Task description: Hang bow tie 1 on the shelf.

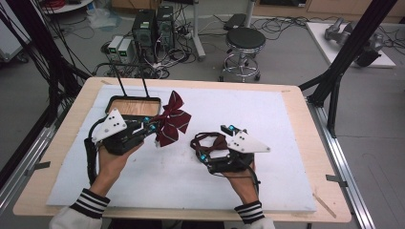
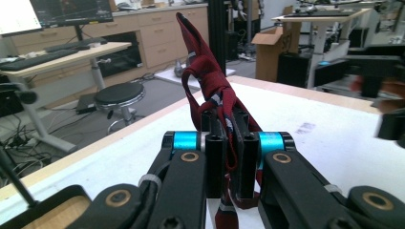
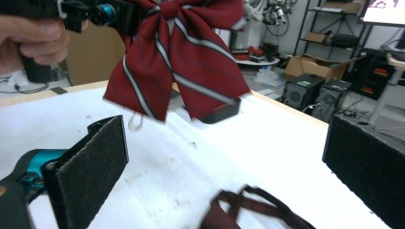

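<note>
A maroon bow tie (image 1: 172, 121) with pale stripes hangs above the white mat, and my left gripper (image 1: 154, 127) is shut on its edge. In the left gripper view the black jaws (image 2: 228, 157) pinch the fabric, and the bow tie (image 2: 206, 81) rises above them. My right gripper (image 1: 216, 142) stands open low over the mat, around a second dark maroon bow with thin straps (image 1: 212, 141). In the right gripper view its pads (image 3: 90, 167) are wide apart, the straps (image 3: 253, 210) lie between them, and the striped bow tie (image 3: 176, 57) hangs ahead.
A black tray with a wooden floor (image 1: 114, 100) sits at the mat's back left, just behind the left gripper. The white mat (image 1: 267, 181) covers most of the wooden table. A stool (image 1: 245, 40) and computers stand on the floor beyond.
</note>
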